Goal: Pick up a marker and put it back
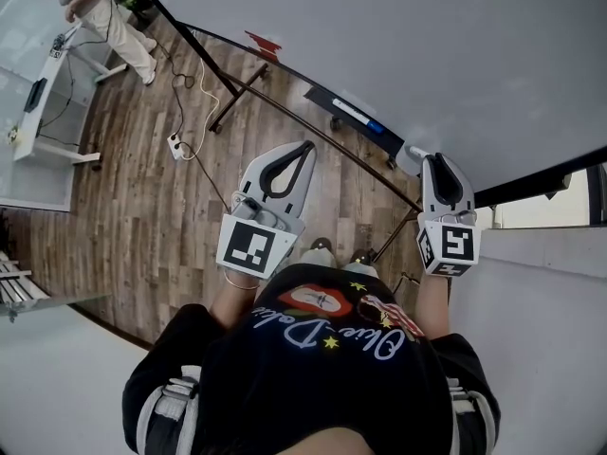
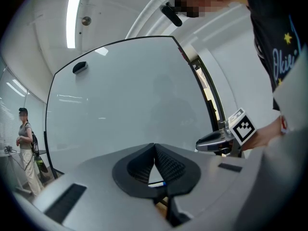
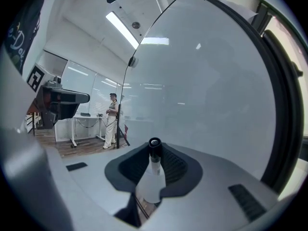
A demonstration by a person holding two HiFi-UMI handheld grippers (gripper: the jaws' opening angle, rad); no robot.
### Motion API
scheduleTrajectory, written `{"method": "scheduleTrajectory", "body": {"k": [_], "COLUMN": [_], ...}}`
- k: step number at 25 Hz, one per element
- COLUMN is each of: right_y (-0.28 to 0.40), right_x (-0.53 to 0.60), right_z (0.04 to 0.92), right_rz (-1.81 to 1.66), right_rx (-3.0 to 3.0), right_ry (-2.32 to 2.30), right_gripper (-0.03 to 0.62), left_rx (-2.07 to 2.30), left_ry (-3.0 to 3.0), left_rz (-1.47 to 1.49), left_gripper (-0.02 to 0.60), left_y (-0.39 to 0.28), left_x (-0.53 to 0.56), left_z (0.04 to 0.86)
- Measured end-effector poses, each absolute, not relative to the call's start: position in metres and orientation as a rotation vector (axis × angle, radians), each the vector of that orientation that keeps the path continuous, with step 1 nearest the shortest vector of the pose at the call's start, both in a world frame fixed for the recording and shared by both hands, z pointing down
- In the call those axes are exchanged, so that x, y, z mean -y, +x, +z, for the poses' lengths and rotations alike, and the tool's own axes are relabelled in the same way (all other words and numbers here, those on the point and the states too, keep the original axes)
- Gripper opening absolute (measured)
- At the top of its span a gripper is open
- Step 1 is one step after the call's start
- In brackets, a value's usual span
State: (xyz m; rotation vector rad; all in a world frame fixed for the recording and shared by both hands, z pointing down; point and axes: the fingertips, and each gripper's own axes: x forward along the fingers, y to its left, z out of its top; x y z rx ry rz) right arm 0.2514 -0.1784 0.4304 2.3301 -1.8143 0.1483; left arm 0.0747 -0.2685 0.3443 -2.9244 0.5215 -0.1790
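Observation:
My right gripper (image 3: 154, 146) is shut on a marker (image 3: 153, 177) with a white body and a black cap. The marker lies along the jaws, cap at the fingertips, and points at the whiteboard (image 3: 207, 90). In the head view the right gripper (image 1: 438, 162) is close to the board's lower edge, right of the pen tray (image 1: 327, 100). A blue-capped marker (image 1: 358, 114) lies on that tray. My left gripper (image 2: 154, 146) is shut with its tips touching and nothing between them; it (image 1: 305, 148) hangs level in front of the board, left of the right one. A blue-capped marker (image 2: 156, 183) shows through its gap.
The whiteboard (image 1: 427, 55) stands on a wheeled frame over a wooden floor (image 1: 142, 207). A dark eraser (image 2: 80, 67) sticks high on the board. A person (image 1: 104, 17) stands by a white desk (image 1: 38, 112) at the far left. Cables and a power strip (image 1: 176, 143) lie on the floor.

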Motion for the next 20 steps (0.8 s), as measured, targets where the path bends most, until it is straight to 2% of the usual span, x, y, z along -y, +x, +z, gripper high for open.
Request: {"method": "scheduleTrajectory", "body": {"k": [20], "right_y": [0.25], "right_x": [0.182], "right_z": [0.449], "right_rz": [0.168], "right_rx": [1.795], "right_ry": [2.313], "right_gripper": [0.072], "left_rx": [-0.52], "left_ry": [-2.926], "left_rz": [-0.186], "left_gripper": [0.004], "left_y": [0.074], "left_x": [0.268], "left_z": [0.346]}}
